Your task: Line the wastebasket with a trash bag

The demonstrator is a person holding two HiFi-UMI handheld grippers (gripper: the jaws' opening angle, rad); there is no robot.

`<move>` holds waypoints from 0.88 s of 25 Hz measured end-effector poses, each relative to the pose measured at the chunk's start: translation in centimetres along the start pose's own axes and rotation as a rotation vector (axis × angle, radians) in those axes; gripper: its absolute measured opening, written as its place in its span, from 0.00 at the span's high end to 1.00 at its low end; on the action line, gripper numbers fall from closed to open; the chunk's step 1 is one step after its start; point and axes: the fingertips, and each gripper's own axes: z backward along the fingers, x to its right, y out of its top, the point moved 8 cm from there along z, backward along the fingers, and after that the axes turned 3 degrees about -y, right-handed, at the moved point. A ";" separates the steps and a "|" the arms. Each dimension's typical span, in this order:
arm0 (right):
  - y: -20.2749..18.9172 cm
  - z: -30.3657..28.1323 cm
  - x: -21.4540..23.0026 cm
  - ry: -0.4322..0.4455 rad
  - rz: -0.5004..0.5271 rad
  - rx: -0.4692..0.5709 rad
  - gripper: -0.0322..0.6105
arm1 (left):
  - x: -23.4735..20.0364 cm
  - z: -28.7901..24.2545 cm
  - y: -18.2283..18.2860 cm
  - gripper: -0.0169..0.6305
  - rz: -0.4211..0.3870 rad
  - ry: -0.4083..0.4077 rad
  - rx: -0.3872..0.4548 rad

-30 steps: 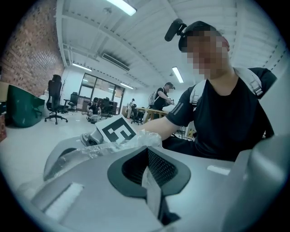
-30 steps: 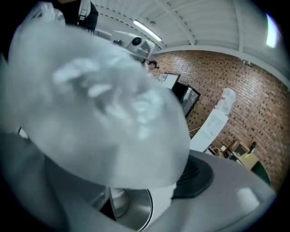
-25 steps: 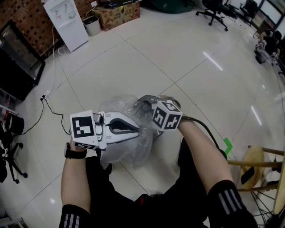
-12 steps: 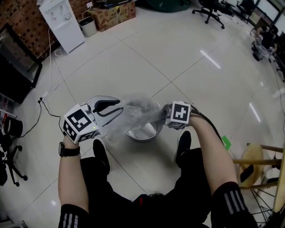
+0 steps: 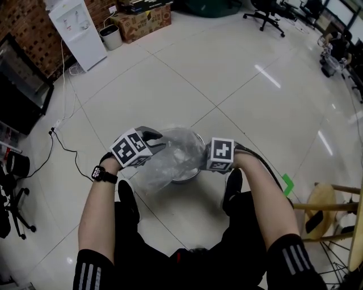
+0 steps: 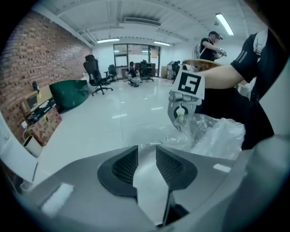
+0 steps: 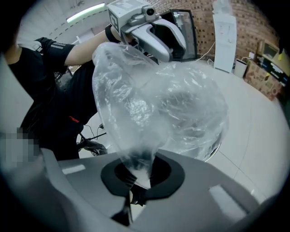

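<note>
Head view: pale glossy tile floor [image 5: 187,73] with ceiling-light glare and dark grout lines. Upper left of frame: white water dispenser [image 5: 76,28], small bin [image 5: 111,35] just beside it, and a cardboard box [image 5: 143,17] near a brick wall. Black screen [image 5: 22,85] at left edge, with a thin cable [image 5: 62,141] trailing over the tiles below it. Office chair [image 5: 267,11] at top right. Wooden stool [image 5: 334,204] at lower right, green floor mark [image 5: 289,184] near it. Person's dark trousers and shoes fill the bottom centre, close against the wastebasket [image 5: 187,179].

The wastebasket is metal and stands on the floor at frame centre, mostly covered by the clear trash bag [image 5: 170,158], which is puffed up over its mouth and spills past its left rim. The bag blocks the view into the basket.

Left gripper [image 5: 152,137] is at the bag's left side, marker cube up. Its jaws have just been opening and now stand apart; the bag's crumpled edge lies at their tips and the pads do not press it.

Right gripper [image 7: 139,174] is at the bag's right side, jaws closed on a bunched bit of bag film, the rest ballooning out ahead of it.

Left gripper view: long open office, brick wall at left, green beanbag [image 6: 70,93], more chairs, and a person [image 6: 210,45] standing far back.
</note>
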 end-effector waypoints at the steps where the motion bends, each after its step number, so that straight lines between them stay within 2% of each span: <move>1: -0.1 0.1 0.0 -0.003 -0.002 0.004 0.94 | 0.0 -1.5 -0.1 0.79 -0.003 -0.033 -0.032; 6: -1.2 0.7 -0.4 0.006 -0.002 0.034 0.94 | -0.1 -8.5 -0.8 0.79 -0.007 -0.158 -0.167; 7: -1.5 0.9 -0.4 0.006 0.002 0.042 0.92 | 0.1 -9.6 -0.9 0.79 -0.009 -0.178 -0.183; 10: -2.2 2.0 -0.3 0.010 0.017 0.075 0.77 | 0.8 -12.4 -1.0 0.79 -0.006 -0.233 -0.206; 16: -3.5 5.9 -0.3 -0.004 0.019 0.129 0.70 | 1.8 -16.4 -2.6 0.79 0.038 -0.312 -0.291; 19: -3.9 8.7 -0.1 -0.062 0.007 0.174 0.66 | 2.0 -18.1 -3.7 0.79 0.071 -0.339 -0.327; 22: -3.4 11.0 0.6 -0.172 0.009 0.243 0.66 | 2.1 -19.8 -4.8 0.79 0.091 -0.349 -0.375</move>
